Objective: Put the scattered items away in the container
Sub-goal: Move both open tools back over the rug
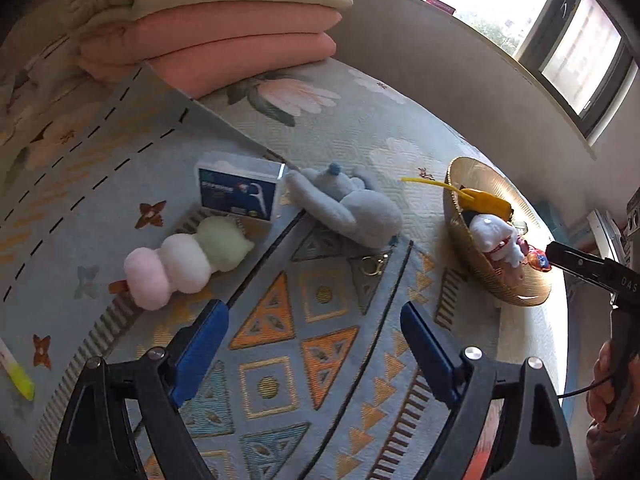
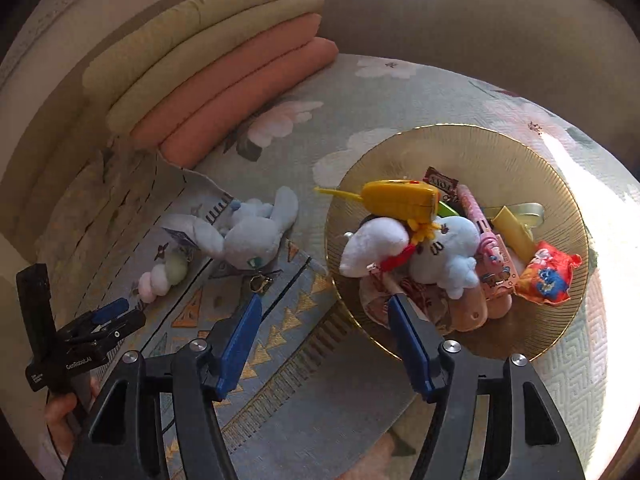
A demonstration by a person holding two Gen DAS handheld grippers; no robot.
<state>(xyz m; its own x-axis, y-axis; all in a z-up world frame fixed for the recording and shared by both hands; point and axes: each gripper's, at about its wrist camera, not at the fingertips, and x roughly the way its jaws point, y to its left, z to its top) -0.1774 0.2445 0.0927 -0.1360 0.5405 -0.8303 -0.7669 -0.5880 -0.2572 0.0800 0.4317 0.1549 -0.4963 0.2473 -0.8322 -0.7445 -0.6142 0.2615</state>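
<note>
A gold bowl [image 2: 520, 152] sits on the bed at right, holding several items: a yellow toy [image 2: 400, 196], a white plush [image 2: 376, 244], a red snack packet [image 2: 548, 276]. The bowl also shows in the left wrist view [image 1: 472, 184]. On the patterned mat lie a light-blue plush rabbit [image 1: 352, 208], a pink-white-green plush skewer [image 1: 184, 260] and a floss-pick box [image 1: 240, 192]. My left gripper [image 1: 316, 320] is open and empty, just short of the skewer and rabbit. My right gripper [image 2: 324, 312] is open and empty at the bowl's near-left rim.
Folded pink and green quilts [image 1: 224, 20] are stacked at the back of the bed. A yellow-tipped stick [image 1: 18, 372] lies at the mat's left edge. A window [image 1: 560, 40] is beyond the bed. A metal clasp [image 1: 374, 264] lies beside the rabbit.
</note>
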